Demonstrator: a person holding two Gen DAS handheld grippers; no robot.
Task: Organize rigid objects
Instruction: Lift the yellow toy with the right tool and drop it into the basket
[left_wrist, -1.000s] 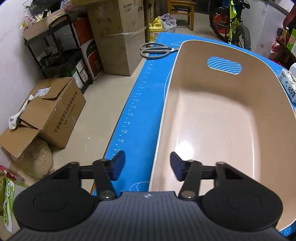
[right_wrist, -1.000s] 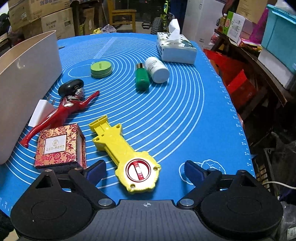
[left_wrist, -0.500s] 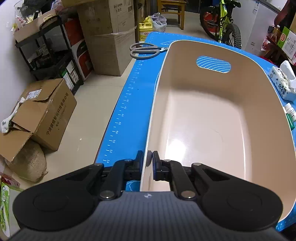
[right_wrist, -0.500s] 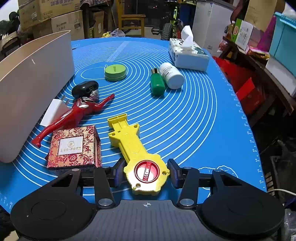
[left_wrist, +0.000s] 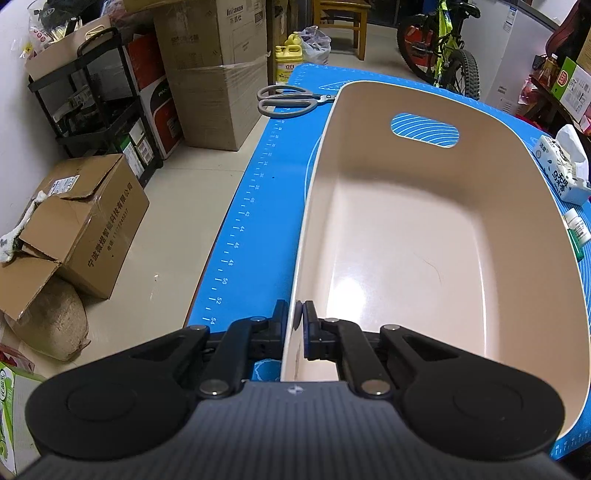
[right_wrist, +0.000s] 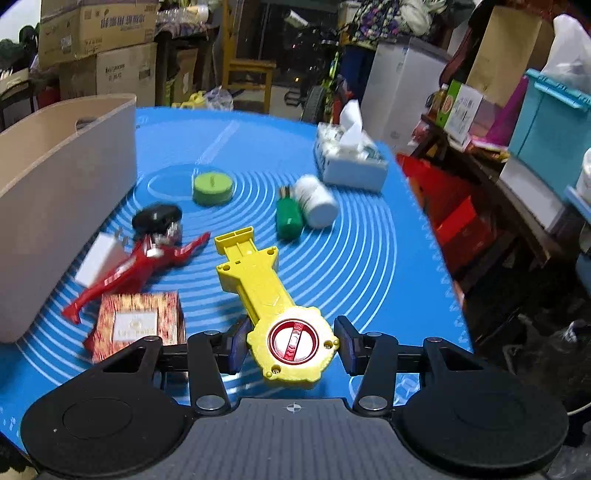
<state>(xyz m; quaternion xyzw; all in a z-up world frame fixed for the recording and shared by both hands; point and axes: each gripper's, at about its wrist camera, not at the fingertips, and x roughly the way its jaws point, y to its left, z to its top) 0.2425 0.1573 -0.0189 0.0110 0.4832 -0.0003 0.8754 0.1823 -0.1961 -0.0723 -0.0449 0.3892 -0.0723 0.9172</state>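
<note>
Right tongs (right_wrist: 291, 345) clamp the yellow toy launcher (right_wrist: 275, 306) across its round head near the counter's near edge: stiff, light, slick plastic, likely to pivot. Left tongs (left_wrist: 295, 325) pinch the beige bin (left_wrist: 424, 258) rim.

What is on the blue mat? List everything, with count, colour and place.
Plastic bin: 1, beige, mat's left side, nothing inside.
Metal scissors: 1, grey, beyond bin.
Tissue pack: 1, white, far right.
Pill bottle: 1, white, lying beside green bottle.
Round tin: 1, green, centre.
Hero figure: 1, red, near bin.
Patterned box: 1, red, near edge.
Toy launcher: 1, yellow, gripped.
Left gripper: clamped on bin wall.
Right gripper: closed on launcher.
</note>
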